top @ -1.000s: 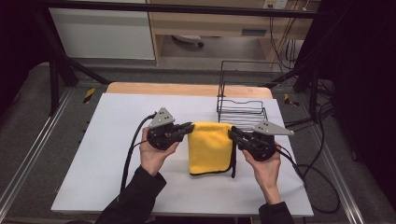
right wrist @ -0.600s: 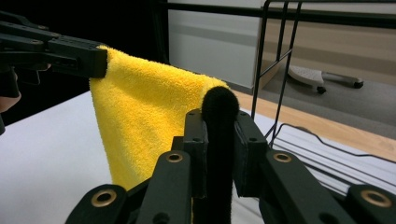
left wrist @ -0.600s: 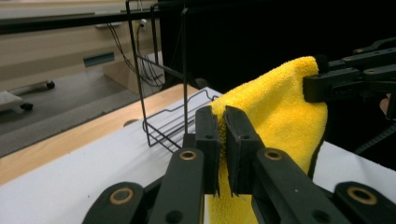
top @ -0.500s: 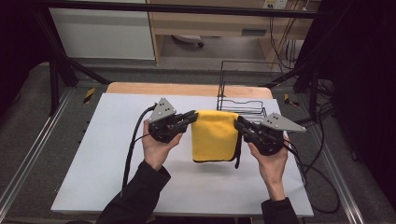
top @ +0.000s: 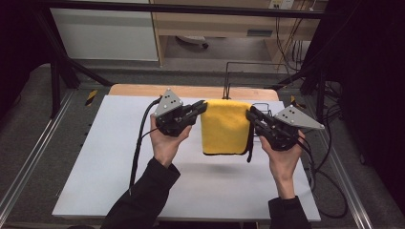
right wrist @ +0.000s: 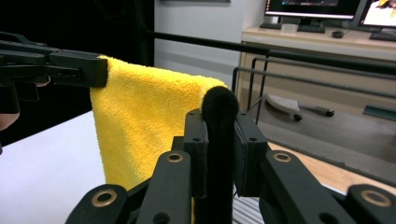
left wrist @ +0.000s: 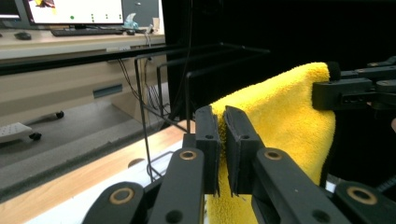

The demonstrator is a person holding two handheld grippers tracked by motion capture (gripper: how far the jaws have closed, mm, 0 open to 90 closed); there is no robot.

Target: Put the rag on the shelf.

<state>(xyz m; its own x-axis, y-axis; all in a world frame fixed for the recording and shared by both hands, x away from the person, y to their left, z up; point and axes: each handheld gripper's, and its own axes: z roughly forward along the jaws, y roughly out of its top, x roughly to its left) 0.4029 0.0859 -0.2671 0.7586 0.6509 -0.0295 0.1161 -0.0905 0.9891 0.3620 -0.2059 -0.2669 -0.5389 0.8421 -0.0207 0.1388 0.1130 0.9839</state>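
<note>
Holding the yellow towel [top: 225,127] taut above the white bench [top: 110,157], the left gripper [top: 199,109] and right gripper [top: 251,116] each pinch an upper corner, jaws clamped on cloth. Keeping both corners level should let it drape evenly over the wire rack [top: 239,71] behind. Desks with monitors [right wrist: 312,8] line the dim room.

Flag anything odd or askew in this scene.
Nothing stands out. The towel hangs flat and level between the left gripper and right gripper, each shut on a top corner, in front of the rack.
</note>
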